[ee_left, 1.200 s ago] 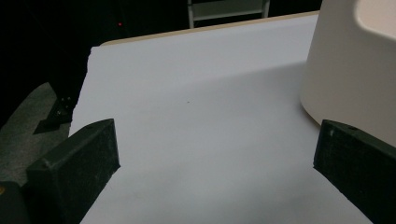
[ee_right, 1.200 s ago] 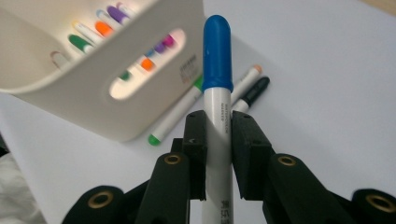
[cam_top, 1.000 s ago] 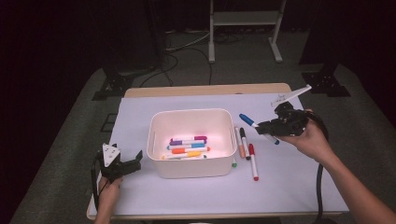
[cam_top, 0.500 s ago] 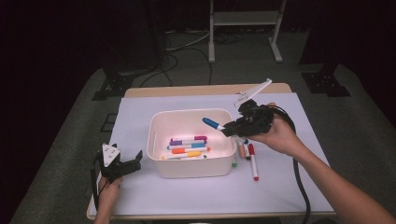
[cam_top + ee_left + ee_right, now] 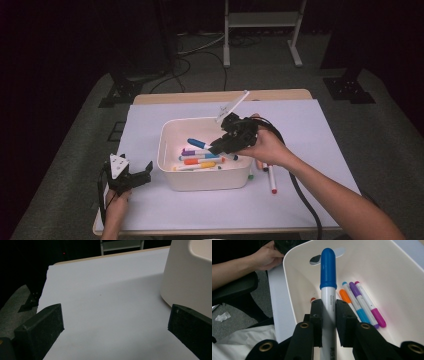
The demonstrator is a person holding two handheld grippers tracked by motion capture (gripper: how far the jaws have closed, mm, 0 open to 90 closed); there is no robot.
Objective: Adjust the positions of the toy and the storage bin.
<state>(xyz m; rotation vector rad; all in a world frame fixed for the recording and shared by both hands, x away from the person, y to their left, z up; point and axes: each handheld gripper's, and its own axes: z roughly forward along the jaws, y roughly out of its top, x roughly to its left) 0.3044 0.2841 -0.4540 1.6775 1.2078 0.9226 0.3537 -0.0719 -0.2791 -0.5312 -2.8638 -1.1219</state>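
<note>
The right claw clenched a blue-capped marker over the white bin, its barrel print unreadable; the left claw stood released.

**White-covered table, bin at centre**

The table carries a white sheet. A white bin stands mid-sheet. Just right of the bin lie loose markers. Left of the bin, the left gripper rests on the sheet.

Metal stand behind table
</note>
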